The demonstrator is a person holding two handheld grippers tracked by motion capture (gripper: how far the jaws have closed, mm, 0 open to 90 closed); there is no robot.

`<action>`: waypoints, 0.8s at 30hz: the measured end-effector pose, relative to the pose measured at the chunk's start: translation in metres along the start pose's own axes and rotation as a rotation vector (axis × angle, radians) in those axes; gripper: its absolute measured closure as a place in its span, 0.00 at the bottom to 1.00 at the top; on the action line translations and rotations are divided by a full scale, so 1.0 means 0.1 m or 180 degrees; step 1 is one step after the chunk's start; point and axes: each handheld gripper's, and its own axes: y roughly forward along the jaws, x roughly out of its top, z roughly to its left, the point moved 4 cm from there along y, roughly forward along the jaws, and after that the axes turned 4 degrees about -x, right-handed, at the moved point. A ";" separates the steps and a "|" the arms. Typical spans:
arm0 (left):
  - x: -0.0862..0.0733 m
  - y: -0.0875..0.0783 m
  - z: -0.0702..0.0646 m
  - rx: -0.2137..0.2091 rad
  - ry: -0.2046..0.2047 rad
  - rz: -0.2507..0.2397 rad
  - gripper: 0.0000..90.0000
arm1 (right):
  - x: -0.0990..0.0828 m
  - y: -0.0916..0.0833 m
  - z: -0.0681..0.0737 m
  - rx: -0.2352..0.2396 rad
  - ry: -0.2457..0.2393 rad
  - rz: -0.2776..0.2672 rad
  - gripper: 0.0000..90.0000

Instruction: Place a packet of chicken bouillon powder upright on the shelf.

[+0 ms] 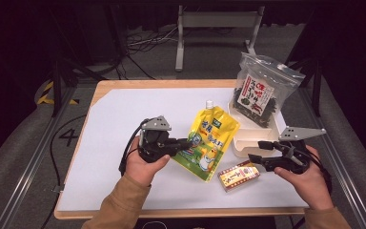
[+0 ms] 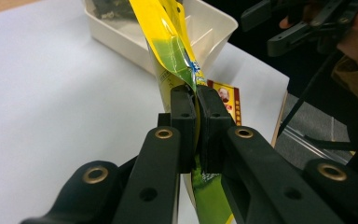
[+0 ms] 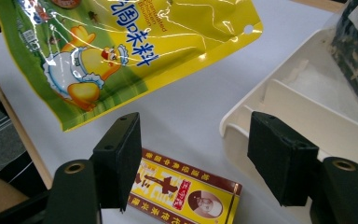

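Note:
A yellow spouted pouch (image 1: 208, 140) with a duck picture hangs lifted off the white table, its left edge pinched by my left gripper (image 1: 187, 143). In the left gripper view the pouch (image 2: 170, 44) runs edge-on between the pads (image 2: 182, 116), which press on it. My right gripper (image 1: 256, 151) stands open just right of a small red and yellow box (image 1: 238, 175). In the right gripper view the box (image 3: 186, 191) lies on the table below the spread jaws of that gripper (image 3: 200, 161), and the pouch (image 3: 121, 46) hangs beyond.
A cream divided tray (image 1: 248, 143) sits at the right, with a clear bag of dark dried food (image 1: 259, 90) standing in its far end. The table's wooden edge (image 1: 171, 212) runs along the near side. Cables and a metal stand lie on the floor beyond.

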 end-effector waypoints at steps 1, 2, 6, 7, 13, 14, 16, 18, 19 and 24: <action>0.00 -0.01 -0.01 -0.0002 0.0004 -0.0014 0.96 | 0.00 0.00 0.00 -0.0020 0.0019 -0.0016 0.40; 0.01 -0.01 -0.02 -0.0005 0.0020 -0.0030 0.96 | 0.01 0.00 0.00 -0.0026 0.0032 -0.0032 0.40; 0.02 -0.03 -0.09 -0.0075 0.0053 -0.0096 0.96 | 0.01 0.02 0.00 0.0012 0.0118 -0.0079 0.40; 0.03 -0.03 -0.10 -0.0091 0.0077 -0.0112 0.96 | 0.01 0.03 0.01 0.0024 0.0123 -0.0083 0.40; 0.03 -0.02 -0.16 -0.0321 0.0228 -0.0193 0.96 | 0.02 0.08 0.05 0.0120 0.0122 -0.0087 0.40; 0.03 -0.02 -0.16 -0.0323 0.0267 -0.0202 0.96 | 0.02 0.09 0.05 0.0142 0.0128 -0.0091 0.40; 0.04 -0.03 -0.18 -0.0349 0.0306 -0.0247 0.96 | 0.02 0.11 0.06 0.0199 0.0159 -0.0099 0.40; 0.04 -0.03 -0.20 -0.0405 0.0329 -0.0287 0.96 | 0.02 0.12 0.07 0.0294 0.0194 -0.0140 0.40; 0.04 -0.04 -0.20 -0.0428 0.0341 -0.0302 0.96 | 0.02 0.13 0.07 0.0347 0.0202 -0.0162 0.39; 0.02 -0.02 -0.21 -0.0555 0.0447 -0.0313 0.96 | 0.05 0.13 0.11 0.0469 0.0166 -0.0242 0.39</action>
